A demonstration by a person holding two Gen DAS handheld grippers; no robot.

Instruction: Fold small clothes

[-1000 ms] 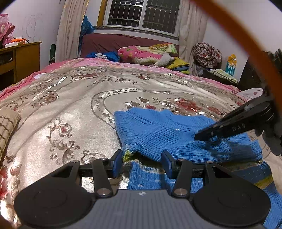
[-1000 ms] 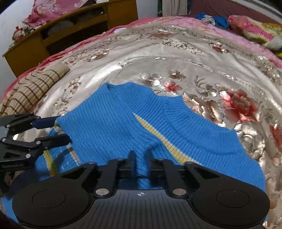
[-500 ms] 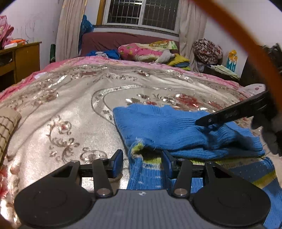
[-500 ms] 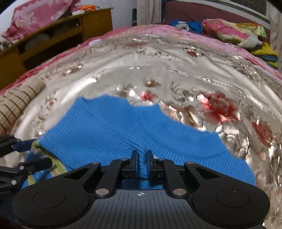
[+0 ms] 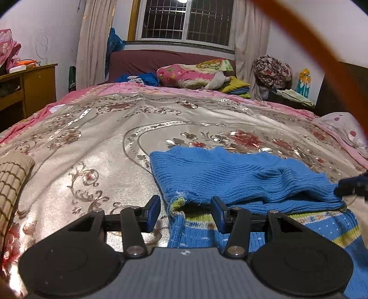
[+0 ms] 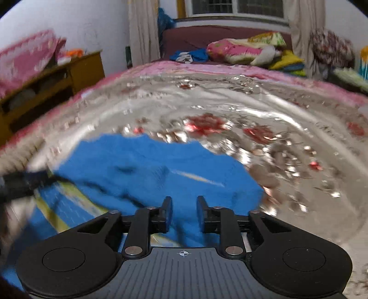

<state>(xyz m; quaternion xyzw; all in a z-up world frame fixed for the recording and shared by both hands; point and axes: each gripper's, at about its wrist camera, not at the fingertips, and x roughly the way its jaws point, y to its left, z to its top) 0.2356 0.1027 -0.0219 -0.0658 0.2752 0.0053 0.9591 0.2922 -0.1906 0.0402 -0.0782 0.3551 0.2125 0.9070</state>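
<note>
Both wrist cameras look low and close along their fingers across the bed toward the window, sharing the blue sweater.

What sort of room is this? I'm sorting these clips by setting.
Most likely a bedroom in a home: a wide bed under a flowered cover, pillows heaped at its head below a barred window, and a wooden cabinet at the side.

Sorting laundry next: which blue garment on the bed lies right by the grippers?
The ribbed blue sweater folded on the floral bedspread; the other blue clothes lie crumpled far off near the headboard.
</note>
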